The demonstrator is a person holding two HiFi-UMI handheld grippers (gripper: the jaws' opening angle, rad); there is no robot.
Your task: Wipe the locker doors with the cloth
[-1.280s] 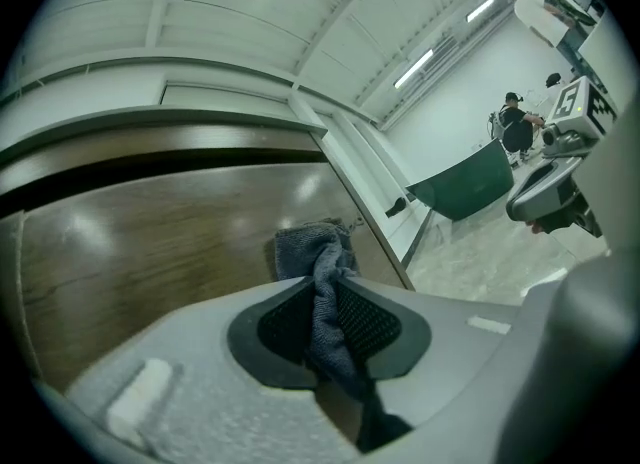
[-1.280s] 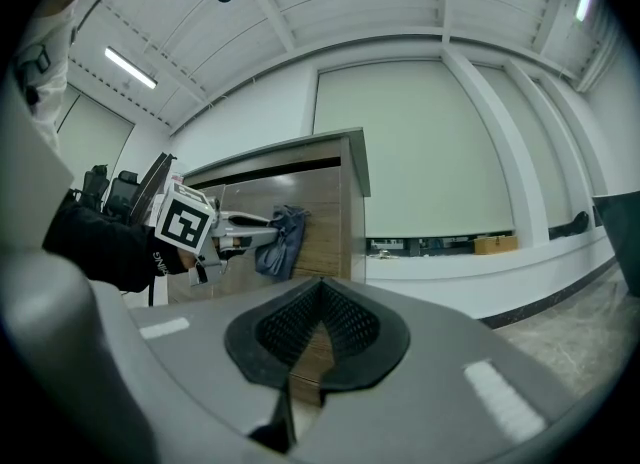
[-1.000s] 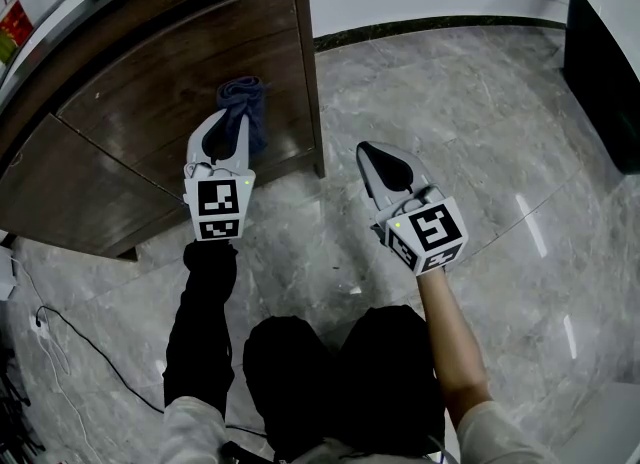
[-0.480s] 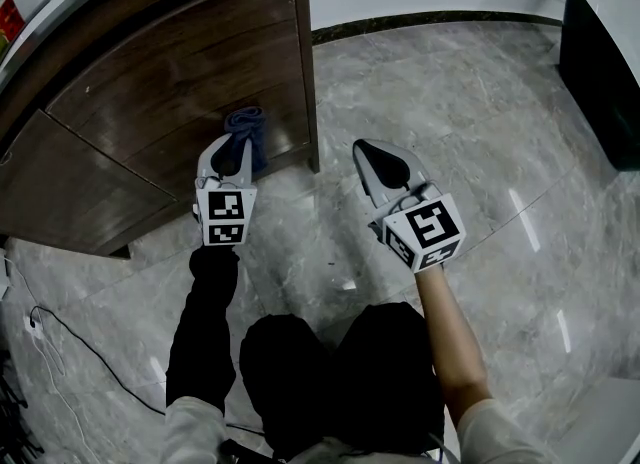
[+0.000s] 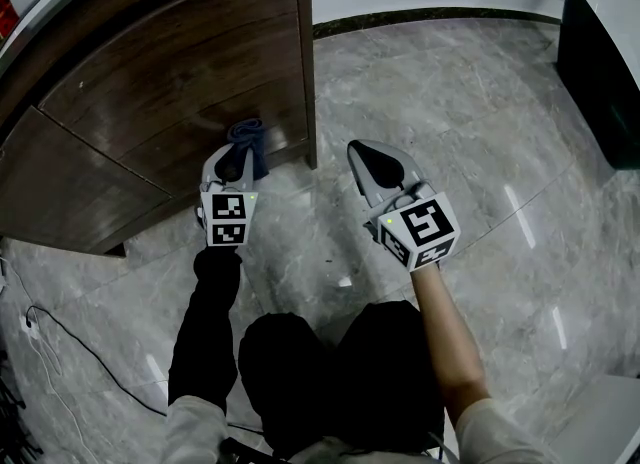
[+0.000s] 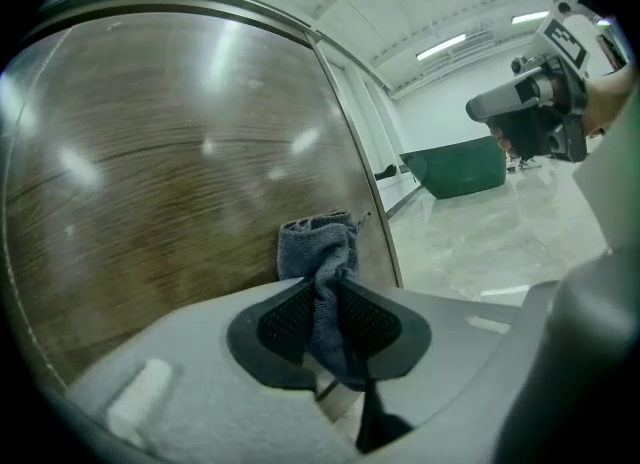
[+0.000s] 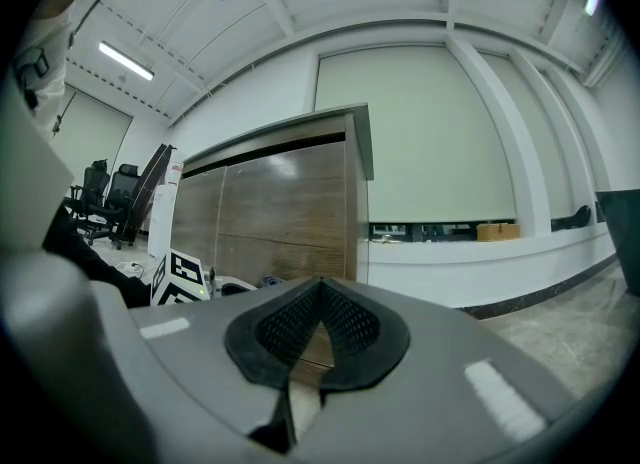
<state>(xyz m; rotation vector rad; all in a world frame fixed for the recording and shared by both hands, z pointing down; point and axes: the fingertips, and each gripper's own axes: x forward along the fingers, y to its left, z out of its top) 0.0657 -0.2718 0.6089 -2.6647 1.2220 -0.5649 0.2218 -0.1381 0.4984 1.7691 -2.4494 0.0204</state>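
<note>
Left gripper (image 6: 325,320) pinched a grey-blue cloth (image 6: 318,252) between its pads. The cloth was bunched, with its free end standing up past the jaw tips. The cloth appeared to touch the lower part of the brown wood-grain locker door (image 5: 170,82), close to the door's right edge and just above the floor (image 5: 470,112). This gripper pointed at the door, tilted slightly down. Right gripper (image 7: 320,324) was held apart to the right over the grey marble-pattern floor. Its jaws were pressed together at the tips with nothing between them. It was clear of the locker.
</note>
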